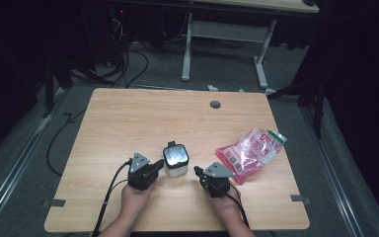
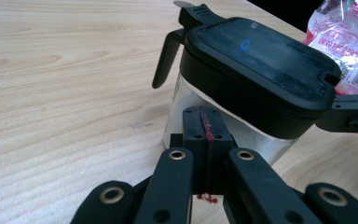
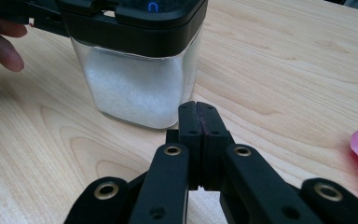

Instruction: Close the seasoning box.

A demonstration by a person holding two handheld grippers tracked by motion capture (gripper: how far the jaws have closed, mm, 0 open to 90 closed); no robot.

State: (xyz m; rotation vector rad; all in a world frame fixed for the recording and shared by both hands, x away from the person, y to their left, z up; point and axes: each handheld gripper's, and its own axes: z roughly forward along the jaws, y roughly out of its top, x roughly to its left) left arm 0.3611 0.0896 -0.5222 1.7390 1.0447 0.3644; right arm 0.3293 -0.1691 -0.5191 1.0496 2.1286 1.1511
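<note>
One lidded jar (image 1: 176, 160), one pink bag (image 1: 250, 152), two tongs

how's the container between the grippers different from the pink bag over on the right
The container is a rigid, square-cornered clear box with a black lid, and it stands upright; the pink bag is soft crinkled plastic with printed labels and lies flat.
The container holds something white; the bag shows pink and red through its film.
The container sits between both grippers; the bag lies beyond the right gripper.
Both rest on the wooden table, and neither is gripped.

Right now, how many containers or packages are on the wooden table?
2. A clear container with a black lid stands near the front edge, between the two grippers. A pink plastic bag lies to its right, toward the table's right edge. None seems hidden.
</note>
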